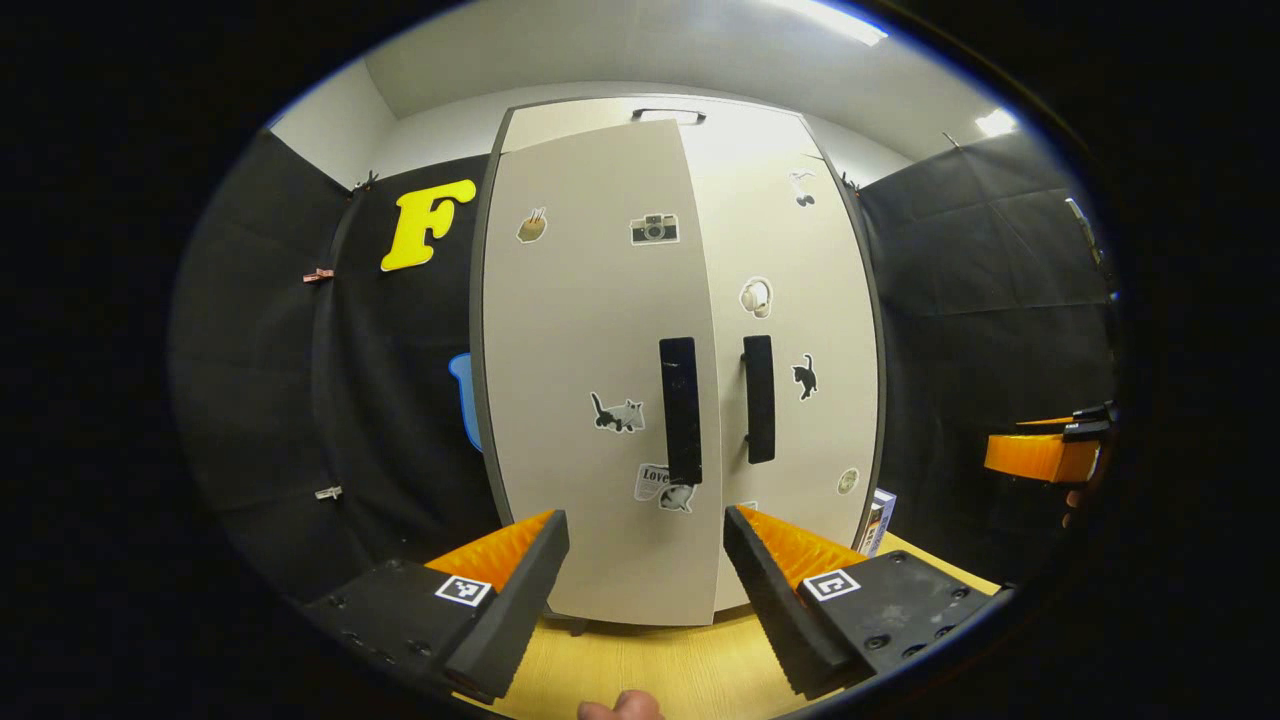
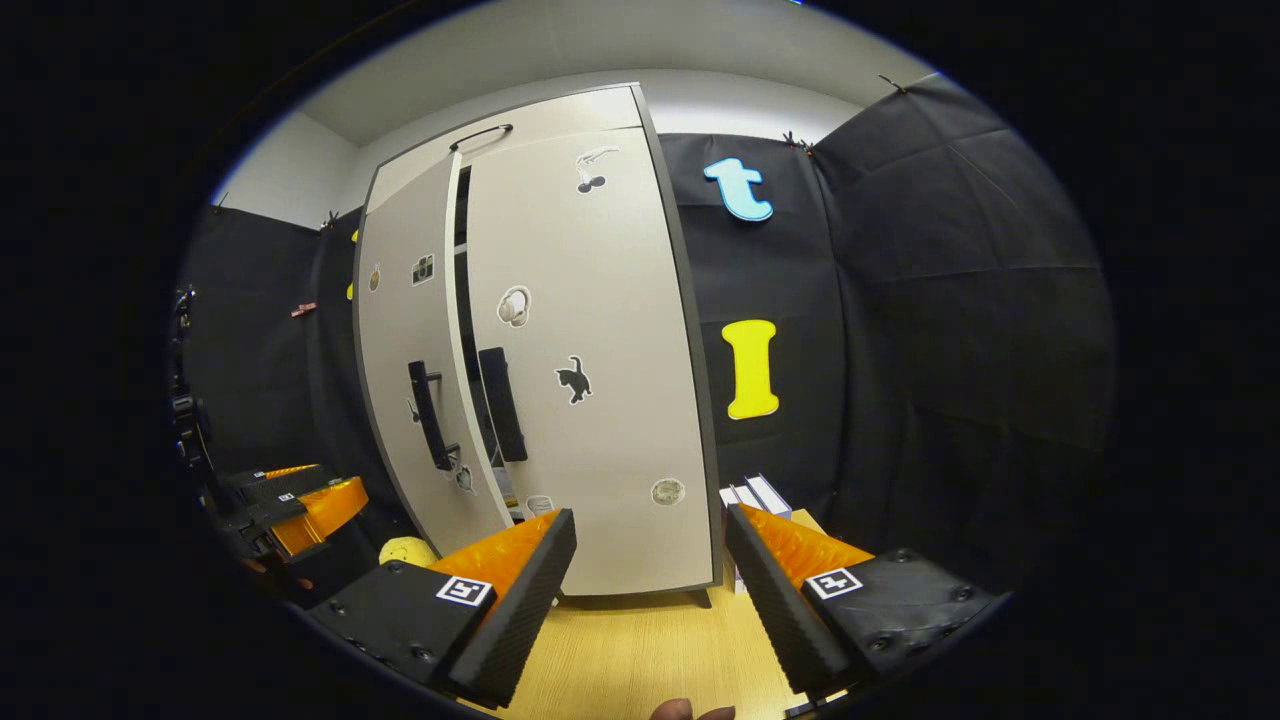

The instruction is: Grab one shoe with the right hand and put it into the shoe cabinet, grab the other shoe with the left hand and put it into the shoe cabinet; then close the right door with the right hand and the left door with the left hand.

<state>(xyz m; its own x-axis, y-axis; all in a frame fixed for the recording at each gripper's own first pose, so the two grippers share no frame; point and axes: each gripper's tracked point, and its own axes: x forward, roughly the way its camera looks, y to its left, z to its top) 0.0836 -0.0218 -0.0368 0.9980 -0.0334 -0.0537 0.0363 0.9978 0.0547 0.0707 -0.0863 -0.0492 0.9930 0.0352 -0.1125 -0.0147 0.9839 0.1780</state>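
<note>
**Shoe cabinet: left door ajar, right door shut**

Facing the shoe cabinet [image 1: 680, 350], the left gripper [image 1: 646, 560] hangs level before its doors with fingers spread wide, gripping nothing. A sticker low on the left door [image 1: 600, 380], under its handle [image 1: 680, 410], reads "Love". That door stands slightly ajar; the right door [image 2: 590, 360] sits closed. Right of the cabinet, the right gripper [image 2: 650, 560] is likewise agape and empty above the wooden table [image 2: 640, 650]. No shoe is visible outside the cabinet.

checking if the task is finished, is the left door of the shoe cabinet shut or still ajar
Ajar. The left door stands out from the right door, with a dark gap between them in the right gripper view; the right door looks shut.
</note>
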